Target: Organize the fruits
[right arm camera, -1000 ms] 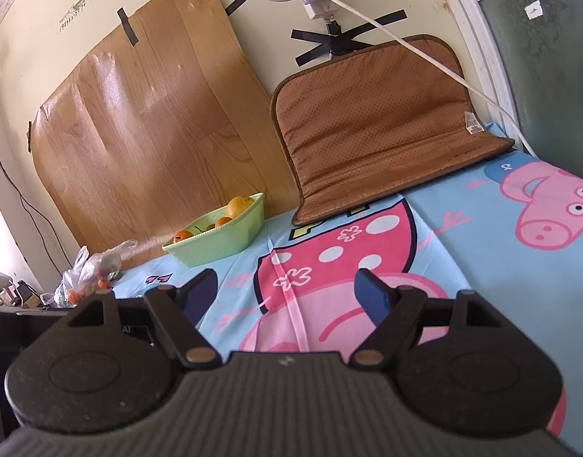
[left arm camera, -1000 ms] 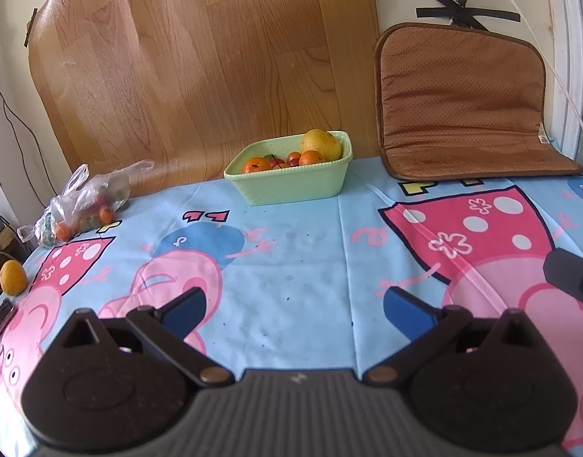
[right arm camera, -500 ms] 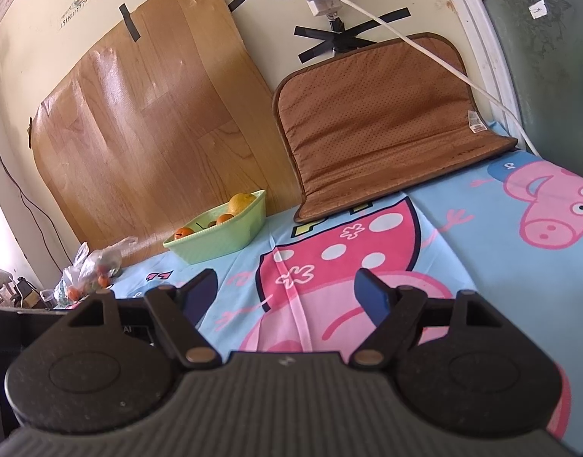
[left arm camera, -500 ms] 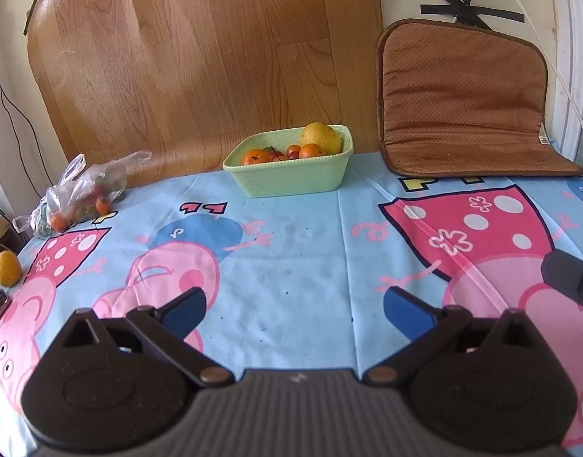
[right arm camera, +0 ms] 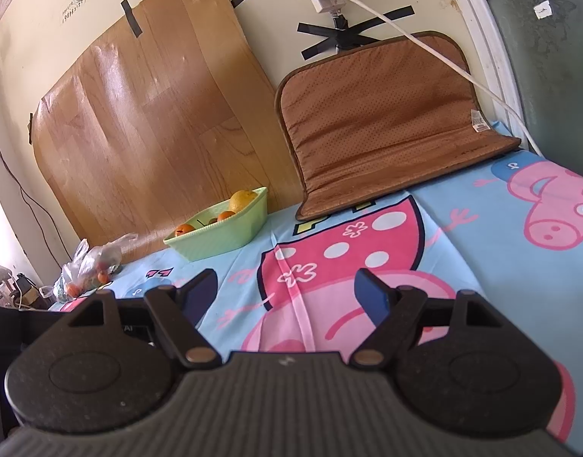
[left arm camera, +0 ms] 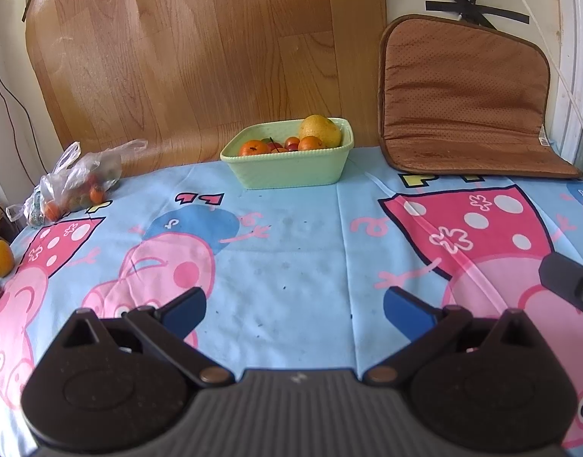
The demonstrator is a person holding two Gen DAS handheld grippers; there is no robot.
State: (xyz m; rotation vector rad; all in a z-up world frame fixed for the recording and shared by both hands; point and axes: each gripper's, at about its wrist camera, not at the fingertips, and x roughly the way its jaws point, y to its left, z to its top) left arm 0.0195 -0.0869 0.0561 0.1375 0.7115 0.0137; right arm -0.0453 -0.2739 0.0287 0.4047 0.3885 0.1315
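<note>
A pale green bowl (left arm camera: 291, 167) (right arm camera: 219, 240) stands at the back of the table against the wooden board, holding a large yellow citrus (left arm camera: 321, 130) (right arm camera: 242, 198), small oranges (left arm camera: 253, 148) and red fruits. A clear plastic bag (left arm camera: 74, 182) (right arm camera: 89, 266) with small fruits lies at the back left. A loose yellow fruit (left arm camera: 0, 258) sits at the table's left edge. My left gripper (left arm camera: 295, 308) is open over the middle of the cloth, empty. My right gripper (right arm camera: 287, 293) is open and empty, further right; part of it (left arm camera: 569, 282) shows in the left wrist view.
A cartoon-print blue and pink tablecloth (left arm camera: 291, 251) covers the table. A brown seat cushion (left arm camera: 462, 103) (right arm camera: 386, 122) leans against the wall at the back right, with a white cable (right arm camera: 443, 57) over it. A wooden board (left arm camera: 200, 49) lines the wall.
The left wrist view has shifted slightly, so the bowl and bag sit a little further right. The right view has tilted a little. Both grippers stay open and empty.
</note>
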